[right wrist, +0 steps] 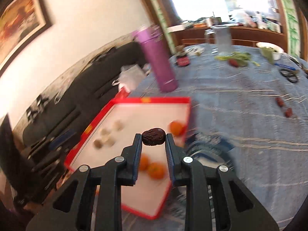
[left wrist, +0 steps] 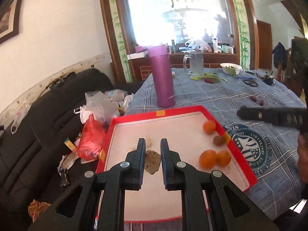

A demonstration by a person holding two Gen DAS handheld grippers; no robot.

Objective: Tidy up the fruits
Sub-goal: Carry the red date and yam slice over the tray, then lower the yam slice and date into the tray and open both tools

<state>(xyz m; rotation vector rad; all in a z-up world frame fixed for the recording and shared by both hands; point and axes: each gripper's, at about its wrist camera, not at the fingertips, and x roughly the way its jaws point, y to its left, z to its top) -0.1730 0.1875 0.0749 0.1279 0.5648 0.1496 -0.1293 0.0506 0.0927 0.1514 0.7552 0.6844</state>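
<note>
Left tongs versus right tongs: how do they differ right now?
The left tongs are open and hold nothing; the right tongs are shut on a dark wrinkled date. The left ones hover over a brownish lump in the red tray; the right ones hang near the tray's right edge. Both point over the tray.

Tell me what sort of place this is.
Most likely a home living or dining room: a black sofa by the wall, a table under a blue checked cloth with a glass mug, and a framed picture.
</note>
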